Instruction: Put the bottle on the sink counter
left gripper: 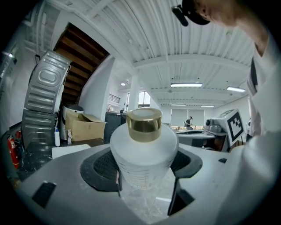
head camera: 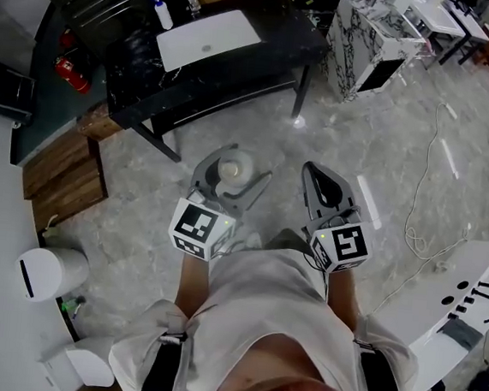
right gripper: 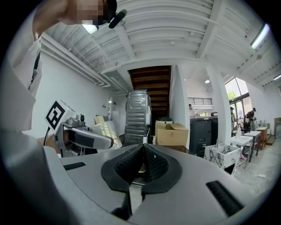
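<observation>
A frosted white bottle (left gripper: 142,156) with a gold cap (left gripper: 144,124) stands upright between the jaws of my left gripper (left gripper: 145,176), which is shut on it. In the head view the bottle (head camera: 234,169) shows from above, held over the floor by the left gripper (head camera: 226,183). My right gripper (head camera: 321,187) is beside it, shut and holding nothing; its pads (right gripper: 142,165) meet. The sink counter (head camera: 210,39), a dark table with a white basin, stands ahead at the top of the head view. From the right gripper view the bottle (right gripper: 107,132) shows at the left.
A white spray bottle (head camera: 161,13) and a small faucet (head camera: 192,2) stand at the back of the counter. A marble-patterned cabinet (head camera: 371,43) is to the right, a wooden crate (head camera: 62,168) to the left. A white cable (head camera: 429,199) trails over the grey floor.
</observation>
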A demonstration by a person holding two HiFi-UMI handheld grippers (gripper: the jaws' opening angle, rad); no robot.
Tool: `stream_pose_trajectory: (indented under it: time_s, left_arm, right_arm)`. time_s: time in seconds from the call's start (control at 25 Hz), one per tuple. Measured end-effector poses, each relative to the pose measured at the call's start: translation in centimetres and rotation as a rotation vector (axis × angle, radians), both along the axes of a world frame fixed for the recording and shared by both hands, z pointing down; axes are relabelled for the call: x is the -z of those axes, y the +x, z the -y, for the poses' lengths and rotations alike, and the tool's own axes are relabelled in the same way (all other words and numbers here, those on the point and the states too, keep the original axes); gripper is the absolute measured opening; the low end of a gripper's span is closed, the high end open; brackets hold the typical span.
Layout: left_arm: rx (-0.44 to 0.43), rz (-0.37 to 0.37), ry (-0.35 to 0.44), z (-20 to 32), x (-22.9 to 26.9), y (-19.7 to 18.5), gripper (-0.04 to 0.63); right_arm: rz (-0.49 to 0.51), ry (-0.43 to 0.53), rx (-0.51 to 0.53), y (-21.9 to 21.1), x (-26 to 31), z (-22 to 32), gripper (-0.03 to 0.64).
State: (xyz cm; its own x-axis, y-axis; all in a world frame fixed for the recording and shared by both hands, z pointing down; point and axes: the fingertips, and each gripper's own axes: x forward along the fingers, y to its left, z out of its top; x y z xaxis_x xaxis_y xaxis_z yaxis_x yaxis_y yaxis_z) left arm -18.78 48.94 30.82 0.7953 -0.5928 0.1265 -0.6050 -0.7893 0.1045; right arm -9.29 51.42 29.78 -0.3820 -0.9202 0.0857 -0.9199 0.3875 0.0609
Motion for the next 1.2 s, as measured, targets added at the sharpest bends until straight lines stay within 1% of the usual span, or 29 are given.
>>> stream_pose_trajectory:
  time_s: [0.12,0.28,0.48,0.68,0.84,1.2]
  left_arm:
    - [-0.012,0.006,-0.007,1.1,-0.2,0.6,0.33]
    - [0.0,0.009,-0.002,2.9,-0.3,1.3,0.33]
    - [0.027,0.034,-0.006,5.7,-0.8,2.3,0.33]
    - [0.052,0.041,-0.004,8.7,-0.4,4.1,0.33]
    - [0.071,0.055,-0.005,10.7,-0.5,5.5,0.33]
    - [0.132,0.061,-0.004,14.4,0.0,7.8,0.33]
  right_arm:
    - [0.001,-0.004,-0.005,0.4,0.0,1.2,-0.002]
    - [0.006,0.005,0.01,1.0,0.1,3.2,-0.002]
    - [0.024,0.01,0.036,2.3,-0.1,6.4,-0.002]
    - [0.033,0.025,0.069,3.9,0.2,9.9,-0.002]
    - [0.043,0.018,0.085,5.4,0.3,12.3,-0.002]
    - [0.06,0.008,0.127,8.3,0.2,16.0,-0.002]
